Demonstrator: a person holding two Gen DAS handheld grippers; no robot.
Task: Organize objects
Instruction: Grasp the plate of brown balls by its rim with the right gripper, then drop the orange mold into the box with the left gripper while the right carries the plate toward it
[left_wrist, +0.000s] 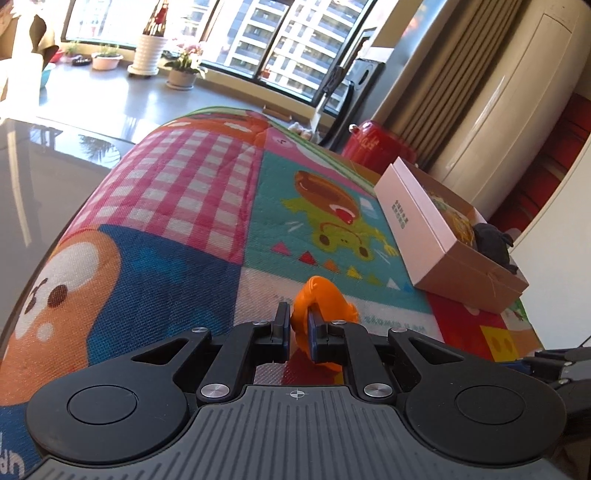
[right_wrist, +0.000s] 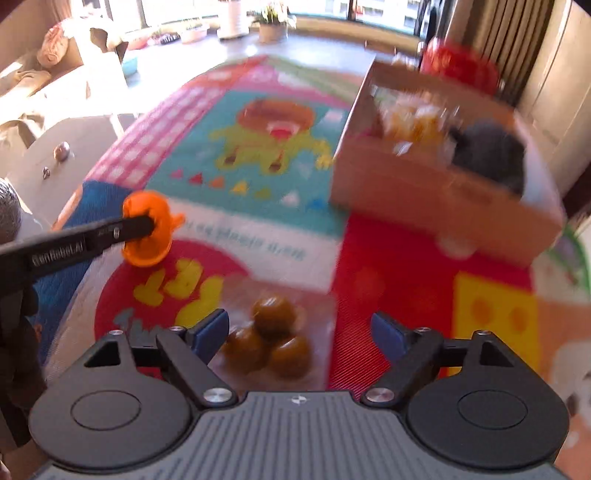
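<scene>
My left gripper (left_wrist: 298, 321) is shut on an orange plastic toy (left_wrist: 325, 301) and holds it above the colourful play mat (left_wrist: 184, 184). The same toy (right_wrist: 147, 229) and the left gripper (right_wrist: 147, 224) show in the right wrist view at the left. My right gripper (right_wrist: 301, 332) is open over a clear packet of brown balls (right_wrist: 271, 336) lying on the mat (right_wrist: 399, 280). A cardboard box (left_wrist: 436, 229) with a dark toy (left_wrist: 493, 242) and yellow things inside stands at the right; it also shows in the right wrist view (right_wrist: 424, 188).
A red container (left_wrist: 373, 142) stands behind the box. A white air conditioner (left_wrist: 517, 92) and curtain are at the right. Flower pots (left_wrist: 147, 51) line the window sill. Dark glossy floor (left_wrist: 55, 166) lies left of the mat.
</scene>
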